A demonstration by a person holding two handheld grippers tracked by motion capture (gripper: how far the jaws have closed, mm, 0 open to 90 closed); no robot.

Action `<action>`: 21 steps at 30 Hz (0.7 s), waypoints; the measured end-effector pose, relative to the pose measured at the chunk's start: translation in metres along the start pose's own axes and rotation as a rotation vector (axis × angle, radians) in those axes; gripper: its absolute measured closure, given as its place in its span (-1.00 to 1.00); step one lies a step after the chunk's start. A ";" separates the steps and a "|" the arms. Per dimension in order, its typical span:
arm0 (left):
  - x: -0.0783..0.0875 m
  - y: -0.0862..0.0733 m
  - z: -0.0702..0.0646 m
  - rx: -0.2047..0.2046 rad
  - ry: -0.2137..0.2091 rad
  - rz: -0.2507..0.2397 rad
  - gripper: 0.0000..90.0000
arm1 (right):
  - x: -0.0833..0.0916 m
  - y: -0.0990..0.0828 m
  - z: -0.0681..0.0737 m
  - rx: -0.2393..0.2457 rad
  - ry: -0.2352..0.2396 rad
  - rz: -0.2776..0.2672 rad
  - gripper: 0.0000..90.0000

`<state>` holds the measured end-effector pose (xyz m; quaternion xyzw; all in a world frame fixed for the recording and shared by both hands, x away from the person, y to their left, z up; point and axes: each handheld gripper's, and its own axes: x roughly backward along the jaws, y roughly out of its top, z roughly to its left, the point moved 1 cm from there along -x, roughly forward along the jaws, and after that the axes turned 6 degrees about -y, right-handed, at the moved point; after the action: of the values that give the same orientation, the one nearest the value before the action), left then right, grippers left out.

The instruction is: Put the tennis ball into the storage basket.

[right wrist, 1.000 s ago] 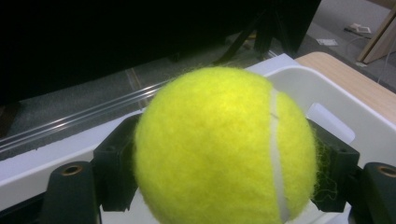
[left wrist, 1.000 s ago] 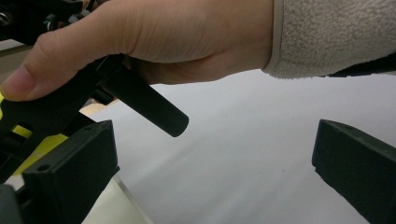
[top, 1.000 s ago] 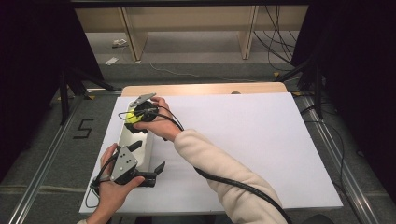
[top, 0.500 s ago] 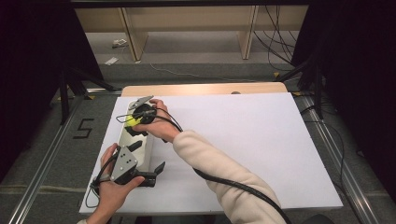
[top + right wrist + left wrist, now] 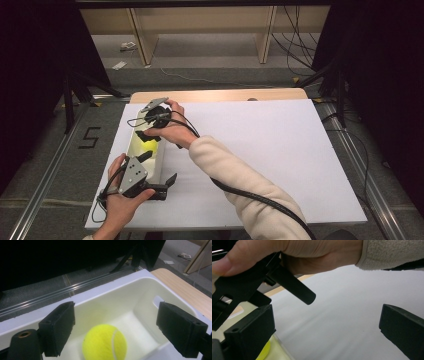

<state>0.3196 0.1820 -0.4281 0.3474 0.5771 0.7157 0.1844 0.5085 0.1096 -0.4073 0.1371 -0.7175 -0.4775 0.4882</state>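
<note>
A yellow tennis ball (image 5: 105, 343) lies on the floor of a cream plastic bin (image 5: 120, 285) at the table's left side. In the high view the ball (image 5: 145, 145) shows as a yellow glow inside the bin (image 5: 161, 159). My right gripper (image 5: 148, 135) hovers over the bin's far half, above the ball. It is open (image 5: 120, 325) and holds nothing. My left gripper (image 5: 162, 169) sits at the bin's near right corner, open (image 5: 325, 330), with only white table between its jaws. The left gripper view also catches the ball's edge (image 5: 265, 353) and the right hand (image 5: 317, 255).
The white board (image 5: 280, 155) covers the table to the right of the bin. A wooden strip (image 5: 220, 95) runs along its far edge. A black cable (image 5: 260, 202) trails along the right sleeve. Metal rails (image 5: 45, 175) flank the table.
The yellow ball was up at the right gripper's jaws before; it now lies lower, inside the bin, and the right jaws stand apart. Both hands have barely moved.
</note>
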 end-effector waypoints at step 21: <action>0.000 0.000 0.000 -0.001 0.001 0.001 -1.00 | 0.041 -0.019 -0.024 -0.021 -0.030 -0.024 -0.63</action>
<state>0.3198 0.1817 -0.4282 0.3472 0.5767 0.7163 0.1836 0.5035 0.0597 -0.3983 0.1334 -0.7179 -0.4930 0.4730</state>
